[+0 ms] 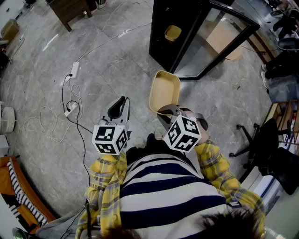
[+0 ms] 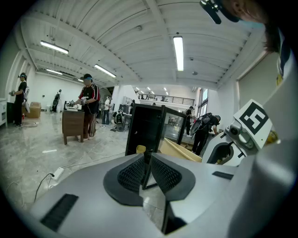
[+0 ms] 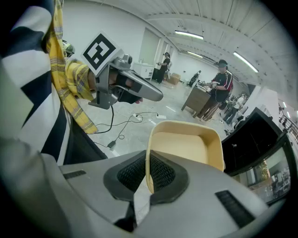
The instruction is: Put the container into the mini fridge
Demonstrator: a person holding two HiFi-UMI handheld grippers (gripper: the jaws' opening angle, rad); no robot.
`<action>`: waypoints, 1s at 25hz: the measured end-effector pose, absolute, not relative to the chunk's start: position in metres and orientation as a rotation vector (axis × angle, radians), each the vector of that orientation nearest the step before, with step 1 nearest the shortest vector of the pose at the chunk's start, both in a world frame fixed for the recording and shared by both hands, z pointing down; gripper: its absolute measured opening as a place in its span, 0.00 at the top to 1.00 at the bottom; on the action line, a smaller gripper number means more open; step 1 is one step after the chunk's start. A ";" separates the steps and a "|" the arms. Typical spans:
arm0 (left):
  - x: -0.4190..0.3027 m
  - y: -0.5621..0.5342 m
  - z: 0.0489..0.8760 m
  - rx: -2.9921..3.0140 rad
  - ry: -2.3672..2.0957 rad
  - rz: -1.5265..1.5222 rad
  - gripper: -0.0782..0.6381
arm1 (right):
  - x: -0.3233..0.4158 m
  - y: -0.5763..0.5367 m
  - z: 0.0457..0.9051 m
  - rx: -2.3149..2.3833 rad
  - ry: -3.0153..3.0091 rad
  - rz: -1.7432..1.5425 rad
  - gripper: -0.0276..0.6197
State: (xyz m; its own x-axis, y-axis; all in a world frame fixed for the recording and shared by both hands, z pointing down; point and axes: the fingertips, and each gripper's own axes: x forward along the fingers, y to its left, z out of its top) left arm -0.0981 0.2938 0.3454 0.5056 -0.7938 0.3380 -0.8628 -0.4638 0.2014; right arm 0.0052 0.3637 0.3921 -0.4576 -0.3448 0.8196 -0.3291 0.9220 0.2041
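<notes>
A shallow beige container (image 1: 164,91) hangs above the floor, and my right gripper (image 1: 164,112) is shut on its near rim. In the right gripper view the container (image 3: 186,144) stands edge-on between the pads, tilted up. The black mini fridge (image 1: 173,28) stands ahead with its glass door (image 1: 224,42) swung open to the right. A small yellow cup (image 1: 173,32) sits inside it. My left gripper (image 1: 122,103) is held to the left of the container, shut, with nothing between its pads (image 2: 135,172). From the left gripper view the fridge (image 2: 144,128) is straight ahead.
A power strip (image 1: 74,70) and white cables (image 1: 70,109) lie on the grey floor to the left. A wooden desk (image 1: 70,9) stands at the far left, an office chair (image 1: 261,140) at the right. People (image 2: 88,107) stand in the background.
</notes>
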 end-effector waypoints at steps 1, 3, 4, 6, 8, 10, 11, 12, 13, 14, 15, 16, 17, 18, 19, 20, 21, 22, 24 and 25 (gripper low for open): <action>-0.099 0.292 0.346 2.406 -1.384 0.277 0.81 | 0.006 0.362 0.392 0.482 -2.080 -0.021 0.91; -0.099 0.289 0.346 2.402 -1.390 0.274 0.81 | 0.007 0.357 0.393 0.485 -2.077 -0.022 0.91; -0.100 0.287 0.347 2.400 -1.393 0.272 0.81 | 0.007 0.355 0.393 0.486 -2.076 -0.023 0.91; -0.100 0.282 0.348 2.395 -1.398 0.269 0.81 | 0.007 0.350 0.394 0.488 -2.079 -0.020 0.91; -0.100 0.279 0.350 2.388 -1.404 0.267 0.81 | 0.007 0.346 0.395 0.493 -2.089 -0.011 0.91; -0.099 0.275 0.351 2.380 -1.411 0.267 0.81 | 0.007 0.341 0.395 0.497 -2.102 -0.001 0.91; -0.098 0.273 0.352 2.375 -1.415 0.268 0.81 | 0.008 0.338 0.396 0.493 -2.105 0.001 0.91; -0.097 0.272 0.353 2.372 -1.418 0.269 0.81 | 0.009 0.336 0.397 0.487 -2.106 0.001 0.91; -0.096 0.271 0.354 2.369 -1.422 0.271 0.81 | 0.011 0.333 0.398 0.479 -2.107 0.001 0.91; -0.096 0.269 0.355 2.365 -1.429 0.273 0.81 | 0.012 0.331 0.399 0.471 -2.107 0.000 0.91; -0.096 0.267 0.356 2.358 -1.437 0.274 0.81 | 0.012 0.328 0.400 0.462 -2.107 0.000 0.91; -0.097 0.265 0.357 2.348 -1.446 0.272 0.81 | 0.013 0.325 0.401 0.452 -2.107 0.000 0.91; -0.097 0.262 0.358 2.338 -1.455 0.269 0.81 | 0.014 0.323 0.403 0.440 -2.105 -0.001 0.91; -0.097 0.260 0.358 2.330 -1.462 0.267 0.81 | 0.015 0.321 0.404 0.427 -2.103 -0.003 0.91; -0.096 0.258 0.359 2.323 -1.470 0.265 0.81 | 0.016 0.319 0.406 0.412 -2.101 -0.006 0.91; -0.095 0.255 0.360 2.318 -1.477 0.264 0.81 | 0.017 0.317 0.407 0.397 -2.100 -0.010 0.91; -0.095 0.252 0.360 2.314 -1.484 0.263 0.81 | 0.017 0.314 0.408 0.382 -2.100 -0.015 0.91; -0.093 0.248 0.360 2.311 -1.491 0.262 0.81 | 0.018 0.311 0.409 0.368 -2.101 -0.021 0.91; -0.090 0.241 0.361 2.307 -1.504 0.259 0.81 | 0.020 0.305 0.410 0.343 -2.104 -0.034 0.91; -0.087 0.237 0.361 2.305 -1.511 0.255 0.81 | 0.022 0.303 0.411 0.332 -2.105 -0.041 0.91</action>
